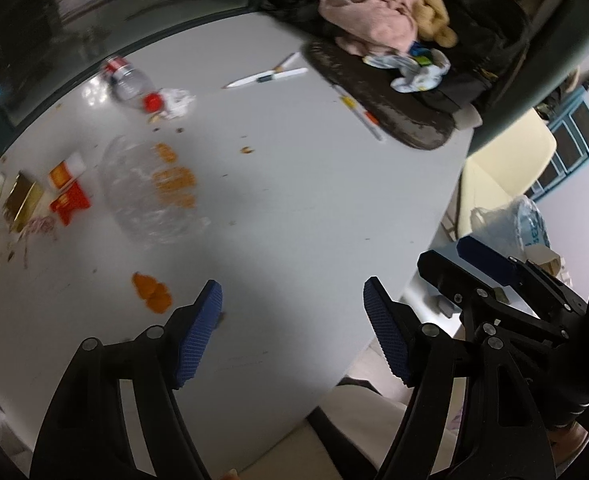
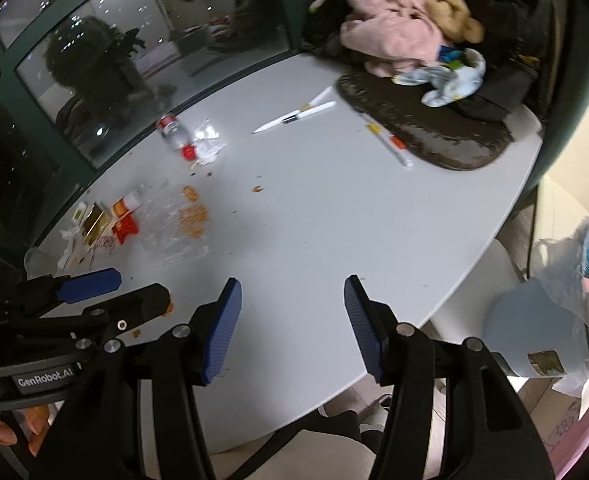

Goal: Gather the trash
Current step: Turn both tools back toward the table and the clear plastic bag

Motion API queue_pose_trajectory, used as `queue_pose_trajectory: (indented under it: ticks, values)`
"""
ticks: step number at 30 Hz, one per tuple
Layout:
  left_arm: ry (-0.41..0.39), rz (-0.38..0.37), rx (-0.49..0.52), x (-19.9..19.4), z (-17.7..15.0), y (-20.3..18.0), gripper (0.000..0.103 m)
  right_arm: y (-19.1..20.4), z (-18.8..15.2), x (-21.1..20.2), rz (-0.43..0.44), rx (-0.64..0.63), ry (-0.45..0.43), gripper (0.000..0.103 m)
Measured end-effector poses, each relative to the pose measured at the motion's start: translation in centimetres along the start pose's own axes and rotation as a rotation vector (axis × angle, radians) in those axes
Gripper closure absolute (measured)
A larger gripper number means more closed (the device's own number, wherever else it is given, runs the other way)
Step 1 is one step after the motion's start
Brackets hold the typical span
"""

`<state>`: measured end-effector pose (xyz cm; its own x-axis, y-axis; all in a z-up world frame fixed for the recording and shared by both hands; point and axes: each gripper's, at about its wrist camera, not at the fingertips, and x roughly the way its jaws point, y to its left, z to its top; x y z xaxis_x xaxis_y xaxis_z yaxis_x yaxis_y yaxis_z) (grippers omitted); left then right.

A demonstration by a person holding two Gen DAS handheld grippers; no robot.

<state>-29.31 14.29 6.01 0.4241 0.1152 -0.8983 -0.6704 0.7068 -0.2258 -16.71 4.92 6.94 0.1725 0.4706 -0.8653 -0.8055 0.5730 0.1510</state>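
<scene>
Over the table's (image 1: 294, 200) near edge both grippers hang empty, left gripper (image 1: 292, 332) and right gripper (image 2: 292, 328) with jaws apart, likely poised to pick. Trash lies farther along the table: peel (image 1: 152, 292) nearest, wrappers (image 1: 68, 196) beyond, bottle (image 1: 128, 80) farthest, beside the window.

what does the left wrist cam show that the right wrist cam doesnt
Only the left wrist view: the whole orange peel near the left gripper, whose jaws stand open and empty; in the right wrist view that peel is mostly hidden behind the gripper.

Only the right wrist view: fingers gripping the left handle, and the grey bin off the table's edge.

Both: white table, plastic bottle with its red cap, clear plastic bag, red snack boxes, pens, pink cloth, and the open, empty right gripper.
</scene>
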Motion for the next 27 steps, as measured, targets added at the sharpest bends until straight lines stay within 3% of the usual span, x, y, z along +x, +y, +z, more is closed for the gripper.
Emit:
queue_pose_trajectory:
  ticks: [27]
  values:
    - [0.013,0.088,-0.166,-2.9,-7.3,15.6,0.028,15.2,-3.8,5.2,0.095,-0.15,0.123,0.051]
